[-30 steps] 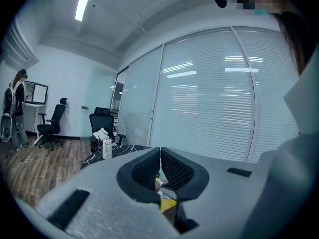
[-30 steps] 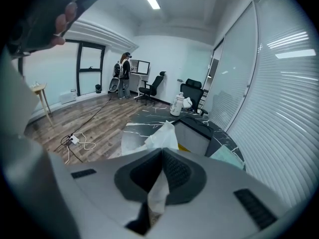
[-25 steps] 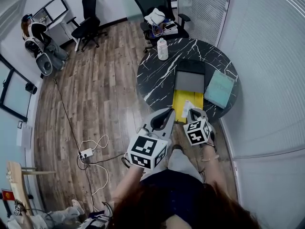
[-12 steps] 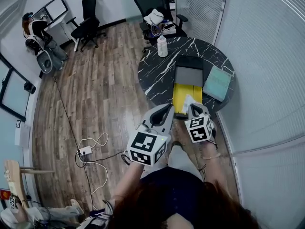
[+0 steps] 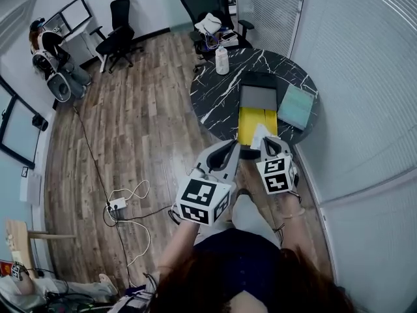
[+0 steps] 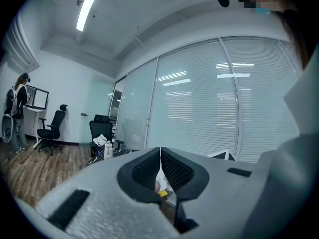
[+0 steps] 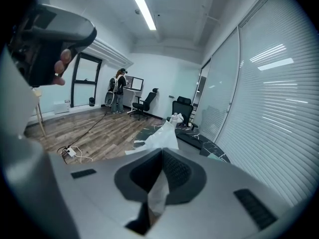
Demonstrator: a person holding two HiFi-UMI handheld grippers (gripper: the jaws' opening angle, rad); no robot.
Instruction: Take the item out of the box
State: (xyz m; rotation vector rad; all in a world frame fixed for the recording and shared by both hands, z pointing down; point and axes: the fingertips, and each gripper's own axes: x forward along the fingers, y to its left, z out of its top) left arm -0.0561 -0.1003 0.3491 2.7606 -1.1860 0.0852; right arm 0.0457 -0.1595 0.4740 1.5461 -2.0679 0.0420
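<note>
An open box (image 5: pixel 255 121) with a yellow inside lies on the round black marble table (image 5: pixel 215 96), its grey lid (image 5: pixel 258 98) folded back. My right gripper (image 5: pixel 270 146) hovers over the box's near end, at the table's near edge. It is shut on a white plastic bag (image 5: pixel 260 134). In the right gripper view the bag (image 7: pixel 163 136) sticks up past the closed right gripper (image 7: pixel 162 152). My left gripper (image 5: pixel 229 150) is beside it to the left, off the table's edge. In its own view the left gripper (image 6: pixel 160 149) is shut with nothing held.
A teal flat pad (image 5: pixel 296 106) lies right of the box. A white bottle (image 5: pixel 222 60) stands at the table's far left edge, with an office chair (image 5: pixel 212 5) behind it. A glass wall with blinds (image 5: pixel 365 77) runs along the right. Cables and a power strip (image 5: pixel 118 207) lie on the wood floor.
The right gripper has drawn the white bag back from the box's inside toward the table's near edge. Both grippers sit a little farther from the table than before.
</note>
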